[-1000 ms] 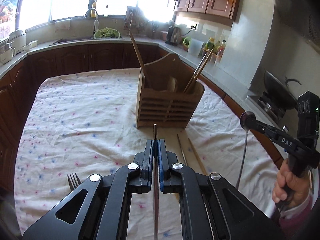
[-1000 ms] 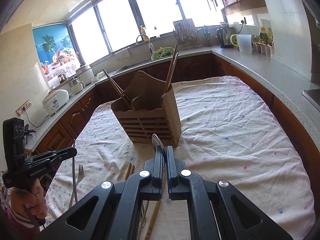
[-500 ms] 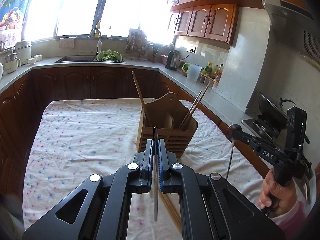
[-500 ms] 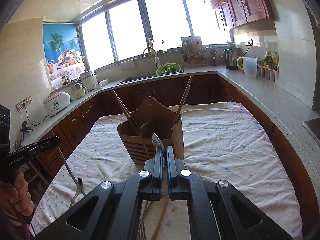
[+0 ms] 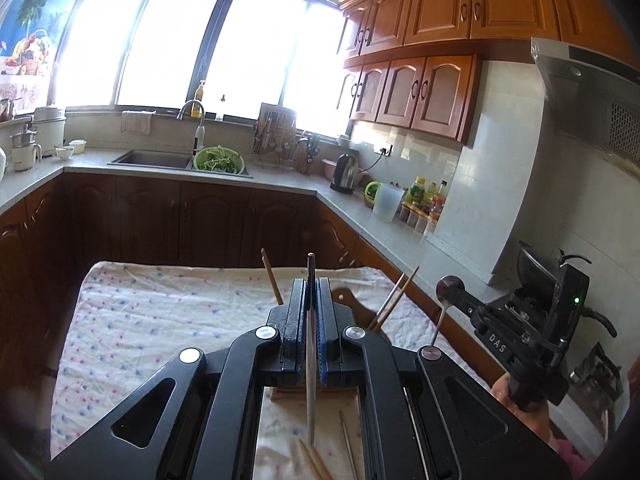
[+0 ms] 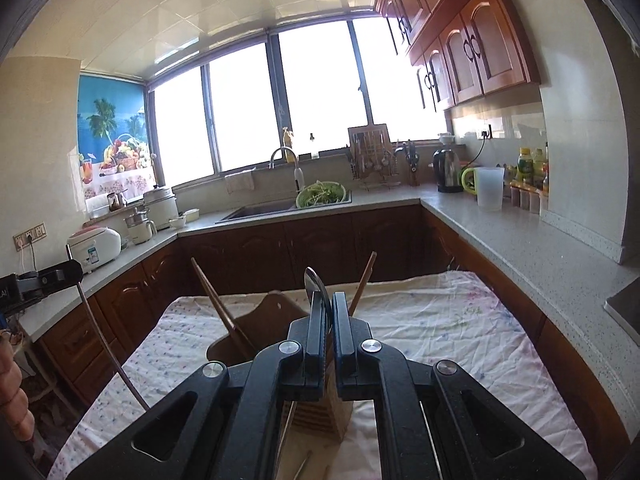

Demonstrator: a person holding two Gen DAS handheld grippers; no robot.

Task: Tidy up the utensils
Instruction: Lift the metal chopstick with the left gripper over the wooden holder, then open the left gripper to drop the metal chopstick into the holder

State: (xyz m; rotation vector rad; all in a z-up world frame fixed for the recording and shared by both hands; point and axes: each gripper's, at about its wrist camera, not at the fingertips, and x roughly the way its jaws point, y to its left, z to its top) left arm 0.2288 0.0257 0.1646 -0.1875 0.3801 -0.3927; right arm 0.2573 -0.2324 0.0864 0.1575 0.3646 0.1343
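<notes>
Both tools are loaded and raised above the table; the step in hand is judged to be the carry toward the wooden utensil holder (image 6: 276, 320), with insertion not yet done. The left gripper (image 5: 311, 292) is clenched on a thin flat metal utensil (image 5: 310, 360), gripped edge-on so that its upper end stands above the jaws and its lower end hangs below them; which kind of utensil it is cannot be told from this angle. The right gripper (image 6: 326, 308) is clenched on a spoon (image 6: 314, 284), whose bowl rises above the jaws. The holder stands on the speckled tablecloth (image 6: 440, 328) ahead of both tools, with chopsticks (image 6: 218, 308) already leaning in its outer compartments. Loose chopsticks (image 5: 316, 460) lie on the cloth near the holder's base, not yet sorted. The next move calls for bringing each utensil over an open compartment, tipping it upright and lowering it clear of the leaning chopsticks before opening the jaws. The left wrist view alone shows the right tool from the side, its spoon handle hanging down beneath the jaws, and the loose chopsticks. The right wrist view alone shows the holder's arched back panel and slatted front, which the left tool largely hides in its own view.
</notes>
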